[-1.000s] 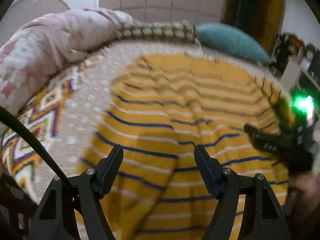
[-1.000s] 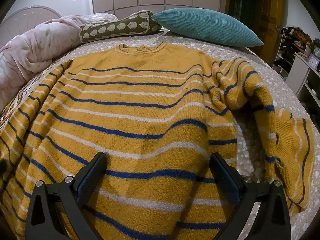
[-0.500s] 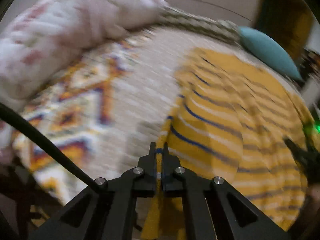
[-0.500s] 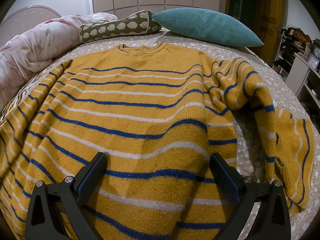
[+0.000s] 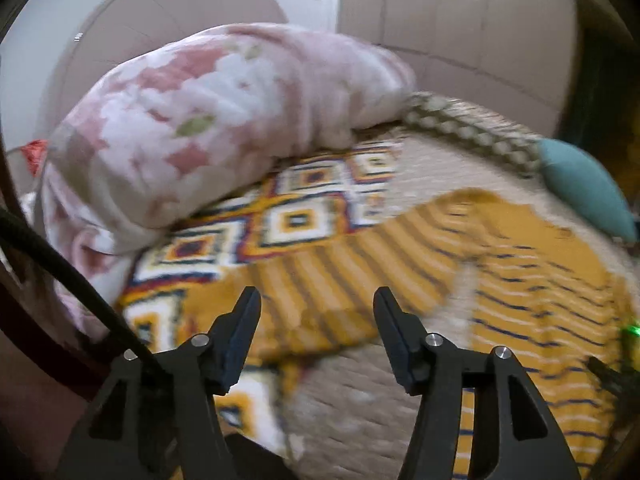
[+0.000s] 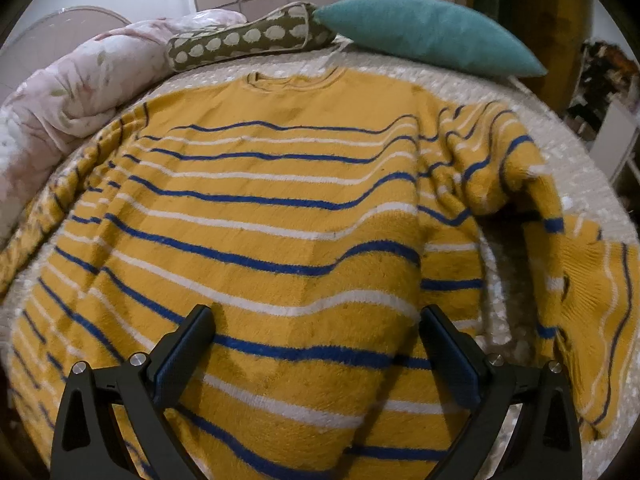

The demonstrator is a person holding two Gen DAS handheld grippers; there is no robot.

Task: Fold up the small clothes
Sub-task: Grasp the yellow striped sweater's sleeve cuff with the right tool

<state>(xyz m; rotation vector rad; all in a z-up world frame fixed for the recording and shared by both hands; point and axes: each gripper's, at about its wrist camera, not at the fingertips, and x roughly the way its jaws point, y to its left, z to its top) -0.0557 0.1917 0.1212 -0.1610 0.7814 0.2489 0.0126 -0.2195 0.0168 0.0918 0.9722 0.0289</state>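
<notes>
— Where's the sweater lying?

— The yellow striped sweater (image 6: 280,216) lies flat on the bed cover (image 6: 576,184), neckline toward the teal pillow (image 6: 424,32) and the spotted bolster (image 6: 244,40). One sleeve (image 5: 320,280) stretches out sideways toward the pink floral quilt (image 5: 208,120), over a patterned blanket (image 5: 296,208). The other sleeve (image 6: 592,296) is bunched and folded at the far side of the body.

— What is your left gripper doing?

— My left gripper (image 5: 316,304) hangs above the outstretched sleeve. Its jaws are opening, about half apart, and nothing sits between them; the cloth lies below, not pinched. That view is blurred, so I cannot make out the cuff's edge.

— And the right one?

— My right gripper (image 6: 316,320) hovers over the lower body of the sweater, jaws spread wide, holding nothing. The pads (image 6: 180,356) stand clear of the knit as far as I can see.
</notes>
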